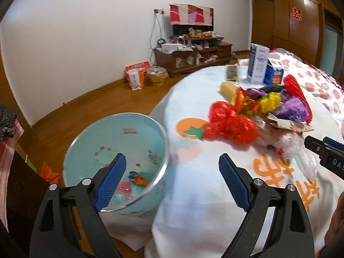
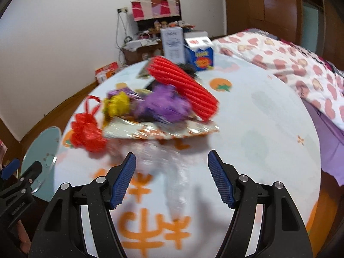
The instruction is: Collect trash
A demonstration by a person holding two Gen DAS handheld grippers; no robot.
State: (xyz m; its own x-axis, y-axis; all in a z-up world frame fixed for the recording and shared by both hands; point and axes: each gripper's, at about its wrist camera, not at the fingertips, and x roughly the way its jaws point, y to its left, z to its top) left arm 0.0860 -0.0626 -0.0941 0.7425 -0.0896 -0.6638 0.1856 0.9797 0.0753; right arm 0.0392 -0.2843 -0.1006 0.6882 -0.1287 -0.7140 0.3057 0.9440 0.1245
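A pile of trash lies on the white tablecloth: a red crinkled wrapper [image 1: 231, 126] [image 2: 87, 133], yellow [image 2: 117, 104] and purple [image 2: 161, 105] wrappers, a red ribbed piece [image 2: 182, 83] and clear plastic [image 2: 172, 167]. A light blue bin [image 1: 116, 150] [image 2: 40, 150] stands beside the table's left edge with a few wrappers [image 1: 138, 177] inside. My left gripper [image 1: 172, 182] is open and empty, between bin and pile. My right gripper [image 2: 172, 178] is open and empty, just short of the clear plastic.
Two cartons [image 1: 265, 66] [image 2: 187, 49] stand at the table's far side. A bed with a heart-patterned cover [image 2: 290, 64] lies to the right. A cluttered wooden cabinet [image 1: 193, 53] stands against the far wall, with bags on the wooden floor [image 1: 146, 75].
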